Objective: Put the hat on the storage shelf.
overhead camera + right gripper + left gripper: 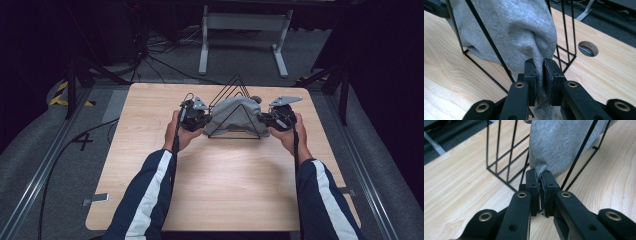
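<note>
1. Forearms in striped sleeves enter at 6 o'clock over the wooden bench (220, 190).
2. Left tongs (540, 183) clamped tight on the grey cloth's (234, 116) edge.
3. Right tongs (540, 72) hold a cloth fold, jaws slightly parted.
4. Cloth draped over the black wire rack (235, 90), bench centre toward 12 o'clock.

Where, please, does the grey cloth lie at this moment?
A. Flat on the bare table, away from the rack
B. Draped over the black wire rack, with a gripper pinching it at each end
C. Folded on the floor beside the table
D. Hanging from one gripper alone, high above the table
B: the grey cloth hangs over the black wire rack, and both the left gripper and the right gripper have its fabric between their jaws.
</note>
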Demonstrator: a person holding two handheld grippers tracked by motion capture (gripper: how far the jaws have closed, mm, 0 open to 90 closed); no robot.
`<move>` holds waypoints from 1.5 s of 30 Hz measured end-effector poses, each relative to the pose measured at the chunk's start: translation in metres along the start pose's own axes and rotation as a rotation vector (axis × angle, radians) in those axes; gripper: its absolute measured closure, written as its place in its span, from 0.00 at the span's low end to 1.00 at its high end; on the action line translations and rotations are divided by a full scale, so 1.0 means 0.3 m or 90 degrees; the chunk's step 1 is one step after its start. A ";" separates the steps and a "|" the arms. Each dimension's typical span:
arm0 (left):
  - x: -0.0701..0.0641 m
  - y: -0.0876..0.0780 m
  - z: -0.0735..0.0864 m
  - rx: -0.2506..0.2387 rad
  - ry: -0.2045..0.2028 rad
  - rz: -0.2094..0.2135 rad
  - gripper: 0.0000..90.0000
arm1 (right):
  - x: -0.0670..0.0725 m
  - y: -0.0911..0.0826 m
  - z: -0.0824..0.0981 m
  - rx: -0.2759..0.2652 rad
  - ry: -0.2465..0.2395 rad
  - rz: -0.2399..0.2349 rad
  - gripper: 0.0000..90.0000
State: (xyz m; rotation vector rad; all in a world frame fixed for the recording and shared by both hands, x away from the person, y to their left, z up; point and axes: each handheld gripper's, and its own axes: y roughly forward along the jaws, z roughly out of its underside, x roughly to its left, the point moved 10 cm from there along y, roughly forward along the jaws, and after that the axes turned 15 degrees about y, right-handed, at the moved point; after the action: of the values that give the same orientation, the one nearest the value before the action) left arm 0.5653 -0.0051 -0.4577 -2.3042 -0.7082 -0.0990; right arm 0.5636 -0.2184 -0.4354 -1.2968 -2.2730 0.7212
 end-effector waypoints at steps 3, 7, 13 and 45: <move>0.008 -0.037 0.004 -0.001 0.006 -0.010 0.94 | -0.003 -0.017 -0.005 -0.004 -0.003 0.003 0.89; 0.009 -0.085 0.017 -0.002 0.011 -0.018 0.93 | 0.002 -0.060 -0.018 -0.017 -0.004 0.000 0.87; -0.011 -0.174 0.049 0.003 0.039 -0.017 0.93 | 0.016 -0.113 -0.002 -0.009 -0.031 0.001 0.84; -0.173 -0.395 0.434 0.119 0.098 0.014 0.53 | 0.006 -0.264 0.366 0.052 -0.070 -0.036 0.50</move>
State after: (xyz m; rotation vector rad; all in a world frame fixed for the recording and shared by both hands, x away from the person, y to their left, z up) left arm 0.4437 0.1270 -0.4952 -2.1003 -0.5877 -0.1895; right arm 0.4461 -0.2758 -0.4710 -1.1772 -2.3301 0.8747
